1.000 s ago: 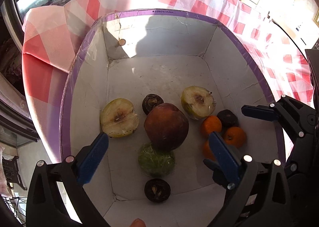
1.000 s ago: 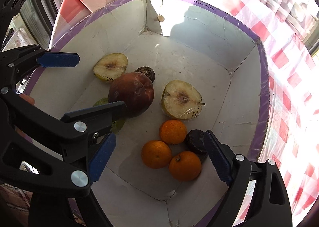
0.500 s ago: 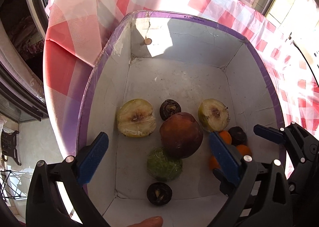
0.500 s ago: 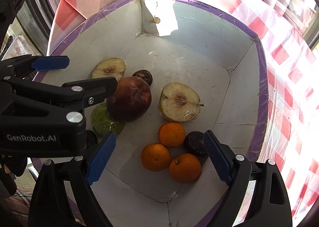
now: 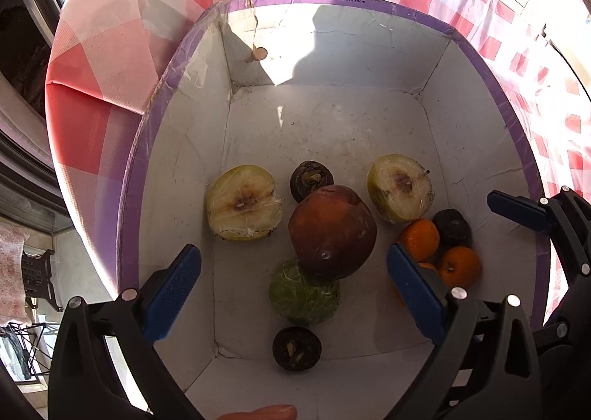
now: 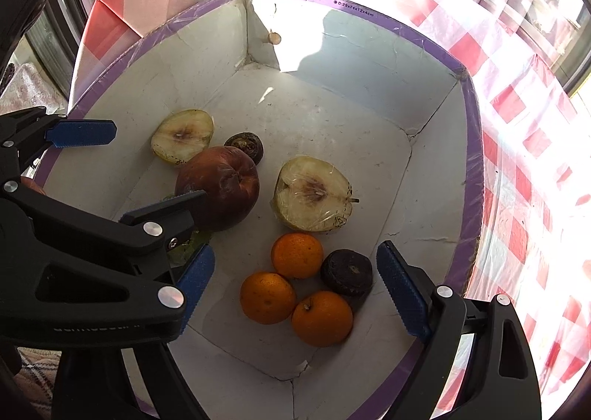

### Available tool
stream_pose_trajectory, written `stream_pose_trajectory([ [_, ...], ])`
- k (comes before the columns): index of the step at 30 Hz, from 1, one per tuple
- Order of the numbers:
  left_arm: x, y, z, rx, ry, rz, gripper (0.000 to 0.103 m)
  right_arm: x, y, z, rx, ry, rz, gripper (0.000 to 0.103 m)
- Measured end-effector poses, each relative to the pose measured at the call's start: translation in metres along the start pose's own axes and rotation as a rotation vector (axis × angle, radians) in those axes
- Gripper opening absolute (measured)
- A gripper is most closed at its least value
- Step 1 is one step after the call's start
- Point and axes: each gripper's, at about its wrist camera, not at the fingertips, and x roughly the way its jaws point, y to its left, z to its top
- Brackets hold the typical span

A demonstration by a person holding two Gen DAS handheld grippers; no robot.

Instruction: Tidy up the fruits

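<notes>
Both grippers hover over the box, nothing held. My left gripper is spread wide, its pads straddling the green fruit at 6 o'clock of the box floor; I'd guess that's the pick, since it sits loose and the span clears it. The right gripper is also wide, framing the three oranges and a dark fruit at 5 o'clock in the right view, touching none. All fruit lies inside the box: red apple at centre, touching the green fruit; wrapped half at 9 o'clock by the left wall, second wrapped half at 2 o'clock, the cut faces up under film so they sit stable. One dark fruit at 12 o'clock of the apple, another near the front wall. The oranges are already clustered, the rest is mixed, so sorting looks partly done. Risk: the left tool crosses the right view, so the arms sit close and could clash.
</notes>
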Motion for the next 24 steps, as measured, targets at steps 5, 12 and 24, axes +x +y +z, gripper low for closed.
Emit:
stream_pose_trajectory([
  [5,0.0011,0.0043,-0.0019,-0.014,0.007,-0.017,0.101,0.0003,-0.0015,-0.0013,0.007,-0.008,0.003,0.086],
  [12,0.0004,0.0033,-0.0041,-0.021,-0.001,-0.022,0.101,-0.0012,-0.0024,-0.0029,0.011,-0.017,0.004,0.086],
  [24,0.0000,0.0040,-0.0044,-0.016,-0.005,-0.019,0.101,0.0000,-0.0007,-0.0042,0.004,-0.007,-0.017,0.086],
])
